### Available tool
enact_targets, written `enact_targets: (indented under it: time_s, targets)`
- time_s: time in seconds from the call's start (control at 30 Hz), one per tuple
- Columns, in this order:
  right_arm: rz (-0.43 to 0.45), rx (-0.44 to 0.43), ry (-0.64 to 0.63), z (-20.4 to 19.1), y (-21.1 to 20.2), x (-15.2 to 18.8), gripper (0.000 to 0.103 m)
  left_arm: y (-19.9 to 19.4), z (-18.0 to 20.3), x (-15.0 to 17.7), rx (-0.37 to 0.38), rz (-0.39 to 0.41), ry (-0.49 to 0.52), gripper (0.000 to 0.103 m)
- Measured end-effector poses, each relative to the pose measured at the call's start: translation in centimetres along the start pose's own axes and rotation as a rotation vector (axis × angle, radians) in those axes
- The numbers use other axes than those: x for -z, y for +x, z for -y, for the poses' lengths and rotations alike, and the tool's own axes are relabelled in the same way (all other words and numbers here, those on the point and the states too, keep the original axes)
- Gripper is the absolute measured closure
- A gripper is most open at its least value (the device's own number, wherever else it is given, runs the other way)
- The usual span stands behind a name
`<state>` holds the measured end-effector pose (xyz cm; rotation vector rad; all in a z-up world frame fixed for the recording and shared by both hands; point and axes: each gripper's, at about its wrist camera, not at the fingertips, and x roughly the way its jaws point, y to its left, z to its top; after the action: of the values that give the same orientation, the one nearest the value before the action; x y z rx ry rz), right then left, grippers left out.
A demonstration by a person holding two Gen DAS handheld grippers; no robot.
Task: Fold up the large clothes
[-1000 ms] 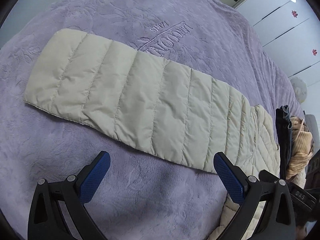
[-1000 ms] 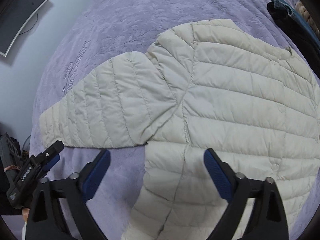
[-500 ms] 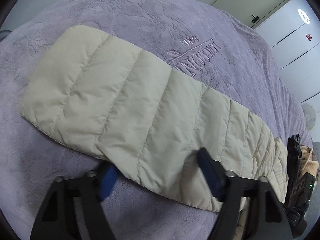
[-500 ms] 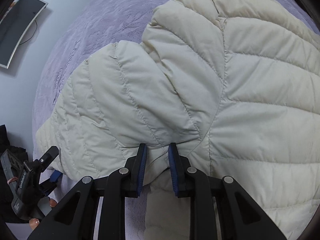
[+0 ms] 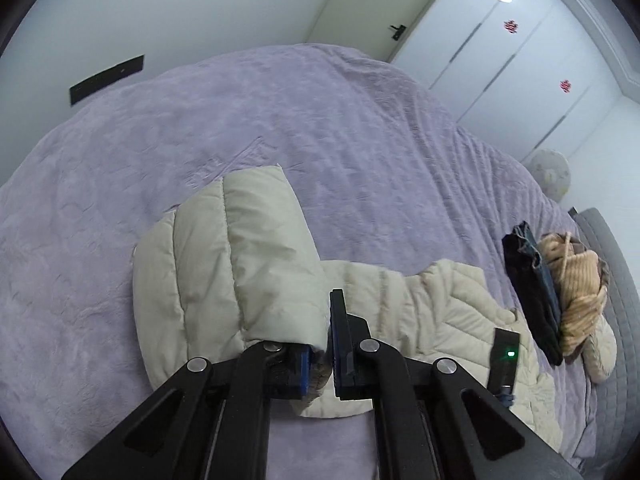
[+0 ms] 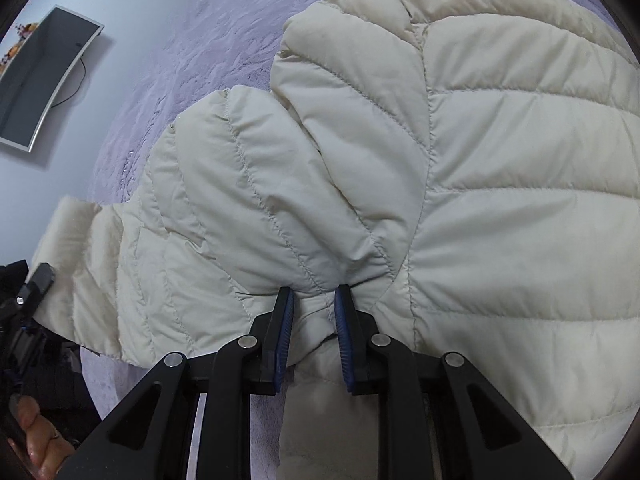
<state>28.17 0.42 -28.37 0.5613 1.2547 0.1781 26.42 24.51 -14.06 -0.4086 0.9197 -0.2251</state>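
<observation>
A cream quilted puffer jacket [image 6: 500,160] lies on a purple bedspread [image 5: 360,140]. My left gripper [image 5: 318,354] is shut on the cuff end of its sleeve [image 5: 240,272], which is lifted and folded back over itself toward the jacket body [image 5: 440,312]. My right gripper [image 6: 314,316] is shut on the jacket fabric at the armpit, where the sleeve [image 6: 224,208] joins the body. The left gripper also shows at the left edge of the right wrist view [image 6: 28,300], holding the sleeve end.
A dark folded garment [image 5: 532,292] and a tan knitted one [image 5: 576,292] lie at the bed's right edge, beside a grey headboard [image 5: 612,280]. White wardrobe doors [image 5: 520,60] stand behind. A monitor [image 6: 40,76] hangs on the wall at left.
My left gripper closed on the sleeve end and lifted it toward the jacket body, so the sleeve now bends over. My right gripper stays shut at the armpit.
</observation>
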Motion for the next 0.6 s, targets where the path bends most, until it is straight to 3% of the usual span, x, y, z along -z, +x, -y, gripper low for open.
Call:
enact_targets:
  time_s: [0.23, 0.37, 0.47, 0.6]
  targets:
    - [0.009, -0.064, 0.01, 0.4, 0.6, 0.0, 0.081, -0.8, 9.4, 0.2, 0.093, -0.01, 0.194, 0.094]
    - [-0.019, -0.141, 0.046, 2.4, -1.7, -0.6, 0.081, -0.2, 14.3, 1.9, 0.103, -0.04, 0.296, 0.094]
    - [0.021, -0.126, 0.076, 5.4, -5.8, -0.8, 0.078, 1.0, 17.7, 3.5, 0.105, -0.088, 0.362, 0.094]
    - [0.111, -0.016, 0.156, 12.3, -11.8, -0.2, 0.078, 4.5, 22.4, 6.6, 0.085, -0.198, 0.48, 0.094]
